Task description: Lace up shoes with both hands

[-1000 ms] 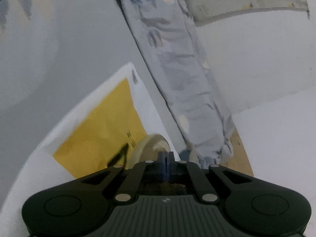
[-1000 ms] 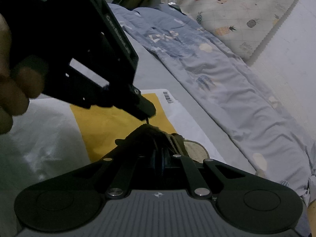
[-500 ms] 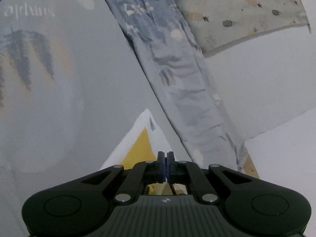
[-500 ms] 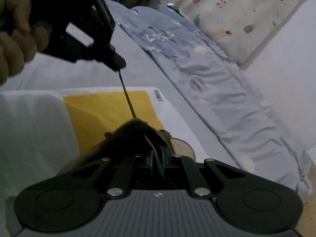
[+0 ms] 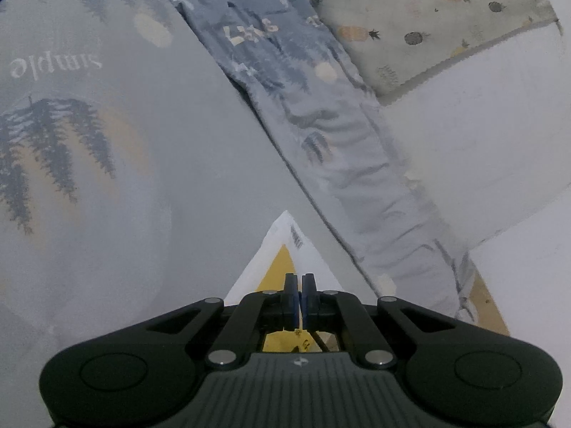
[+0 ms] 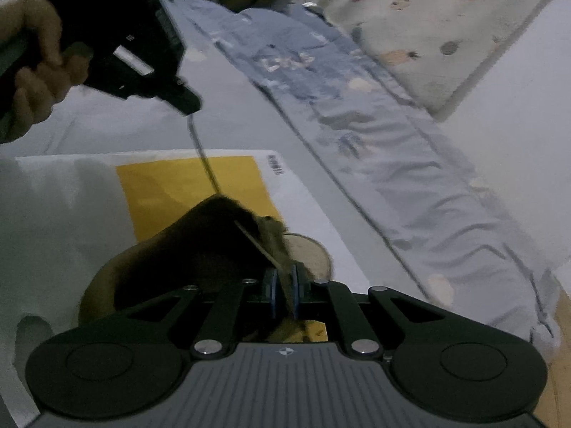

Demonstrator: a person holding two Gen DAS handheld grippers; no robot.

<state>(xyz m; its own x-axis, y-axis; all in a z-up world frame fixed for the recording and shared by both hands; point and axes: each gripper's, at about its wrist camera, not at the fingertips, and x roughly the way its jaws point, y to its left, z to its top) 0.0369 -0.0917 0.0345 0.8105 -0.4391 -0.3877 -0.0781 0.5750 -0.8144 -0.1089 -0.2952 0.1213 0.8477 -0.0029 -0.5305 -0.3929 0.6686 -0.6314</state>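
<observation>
A dark brown shoe [image 6: 200, 246] with a pale sole [image 6: 314, 253] rests on a white and yellow box [image 6: 185, 185], just ahead of my right gripper [image 6: 284, 285]. Its jaws are opening, with a small gap showing, and a flat strand of shoelace [image 6: 257, 242] runs loosely between the pads. In the right wrist view my left gripper [image 6: 187, 107], held by a hand [image 6: 32, 71], hangs above the shoe at upper left. It is shut on the dark shoelace [image 6: 203, 157], which stretches straight down to the shoe. In its own view the left gripper [image 5: 299, 280] shows closed pads; the shoe is hidden there.
The box [image 5: 282, 246] lies on a grey printed bedsheet [image 5: 200, 164]. A rumpled blue quilt [image 6: 392, 164] runs diagonally along the right, with a pineapple-print cloth [image 6: 446, 28] and a white wall behind. White plastic wrap [image 6: 53, 221] covers the left of the box.
The left gripper has lifted up and to the left, drawing a longer stretch of lace out of the shoe; its view has tipped up off the shoe. The right jaws have parted slightly.
</observation>
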